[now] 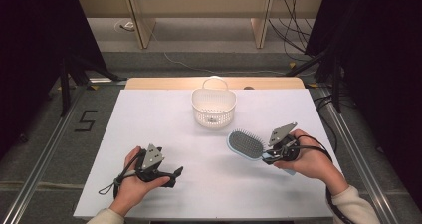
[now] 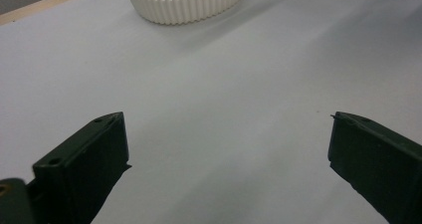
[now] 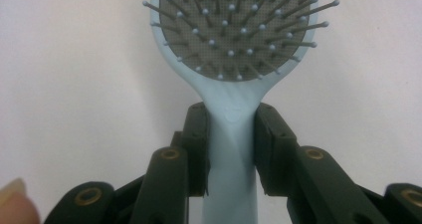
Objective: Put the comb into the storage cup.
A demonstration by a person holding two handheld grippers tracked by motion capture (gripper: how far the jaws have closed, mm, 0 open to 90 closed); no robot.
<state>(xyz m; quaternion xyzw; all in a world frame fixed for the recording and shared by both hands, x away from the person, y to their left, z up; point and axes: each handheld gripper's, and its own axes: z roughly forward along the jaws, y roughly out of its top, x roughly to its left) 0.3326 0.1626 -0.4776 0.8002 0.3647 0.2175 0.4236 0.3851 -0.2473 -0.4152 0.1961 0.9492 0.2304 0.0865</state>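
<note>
Grey floor with dark rails and loose cables surrounds the worktop [image 1: 149,114], whose pale sheet runs from a wooden strip at the far edge to the near edge where the person's forearms come in. A white slatted basket [image 1: 214,107] with a loop handle stands near the far edge, about midway across, with bare sheet open to its left and right.

The left gripper [image 1: 171,176] rests low at the near left, well apart from the basket and close to the near edge. In the left gripper view its jaws are spread wide with nothing between them, only bare sheet ahead and the basket's wall [image 2: 184,5] farther off.

The right gripper [image 1: 271,154] sits at the near right, held in the right hand [image 1: 311,162]. Its jaws are pinching the light blue handle of a hairbrush [image 3: 231,149] just below the head, one jaw pressed to each side. The hairbrush [image 1: 246,144] points toward the middle of the sheet, bristles up, its head just in front of the basket's right side but apart from it. Open sheet lies between the brush and the left gripper, and between the right hand and the right edge.
</note>
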